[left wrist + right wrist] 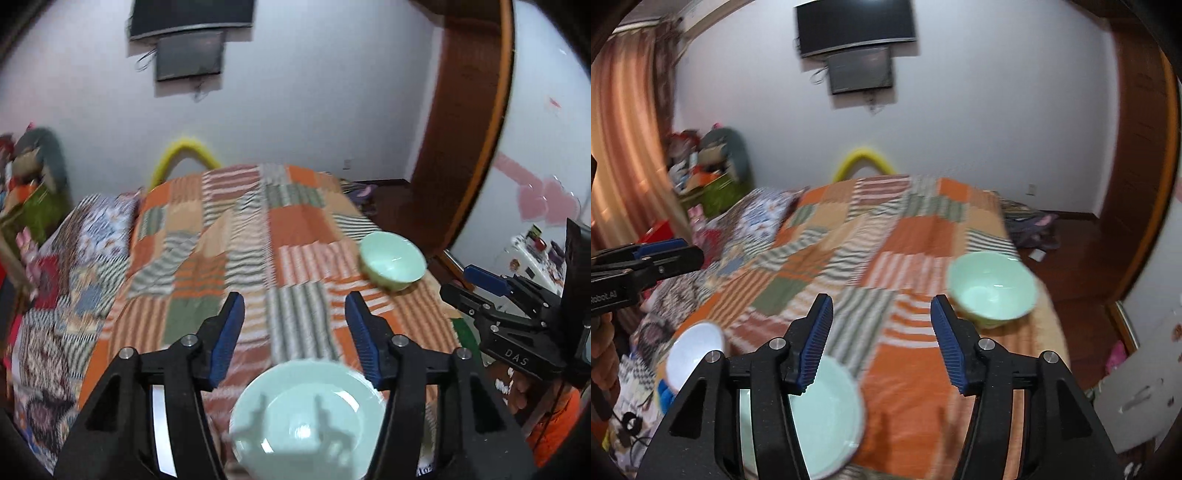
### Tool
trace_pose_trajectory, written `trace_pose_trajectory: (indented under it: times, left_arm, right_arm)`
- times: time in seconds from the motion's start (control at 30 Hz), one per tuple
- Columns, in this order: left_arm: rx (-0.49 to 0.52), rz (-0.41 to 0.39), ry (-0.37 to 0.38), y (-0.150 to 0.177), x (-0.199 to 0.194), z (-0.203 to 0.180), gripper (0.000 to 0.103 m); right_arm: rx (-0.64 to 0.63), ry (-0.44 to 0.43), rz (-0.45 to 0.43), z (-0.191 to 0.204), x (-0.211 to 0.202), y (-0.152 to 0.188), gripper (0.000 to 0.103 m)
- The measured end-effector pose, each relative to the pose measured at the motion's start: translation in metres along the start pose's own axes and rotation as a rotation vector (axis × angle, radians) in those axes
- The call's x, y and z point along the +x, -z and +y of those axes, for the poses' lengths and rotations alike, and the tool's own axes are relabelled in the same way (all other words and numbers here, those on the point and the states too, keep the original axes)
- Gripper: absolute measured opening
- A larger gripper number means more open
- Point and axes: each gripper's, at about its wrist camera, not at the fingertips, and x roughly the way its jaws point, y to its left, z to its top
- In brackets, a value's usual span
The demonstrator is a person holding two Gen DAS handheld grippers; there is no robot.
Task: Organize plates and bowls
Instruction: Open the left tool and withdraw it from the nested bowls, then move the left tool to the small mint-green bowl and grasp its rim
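Observation:
A pale green plate (306,417) lies on the patchwork bedspread (236,243) just below my left gripper (293,314), whose blue pads stand apart with nothing between them. A pale green bowl (392,260) sits upright near the bed's right edge. In the right wrist view the same plate (827,413) lies low and left, partly behind my right gripper (881,317), which is open and empty. The green bowl (991,290) sits just right of it. A white bowl (694,354) rests tilted at the left. Each gripper shows at the edge of the other's view.
The bed fills the middle; its right edge drops to a dark wooden floor (1082,266). A wooden door frame (465,129) stands at the right. Boxes and clutter (701,166) pile up at the far left beside a curtain (624,147). Screens (857,33) hang on the far wall.

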Motion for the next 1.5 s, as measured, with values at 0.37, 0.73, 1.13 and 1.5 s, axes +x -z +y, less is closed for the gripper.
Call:
trace_pose_trajectory:
  times: [0.37, 0.73, 1.13, 1.5]
  left_arm:
    - [0.039, 0.091, 0.128, -0.038, 0.107, -0.058, 0.062]
    - [0.048, 0.192, 0.145, -0.039, 0.228, -0.083, 0.062]
    - [0.016, 0.299, 0.150, -0.025, 0.300, -0.087, 0.042]
    - [0.021, 0.330, 0.196, -0.023, 0.317, -0.100, 0.012]
  right_arm:
    - [0.118, 0.138, 0.009, -0.087, 0.003, 0.004, 0.052]
    - [0.229, 0.149, 0.108, -0.144, 0.069, 0.017, 0.052]
    - [0.332, 0.085, 0.206, -0.165, 0.124, 0.031, 0.035]
    - [0.319, 0.090, 0.224, -0.164, 0.138, 0.030, 0.025]
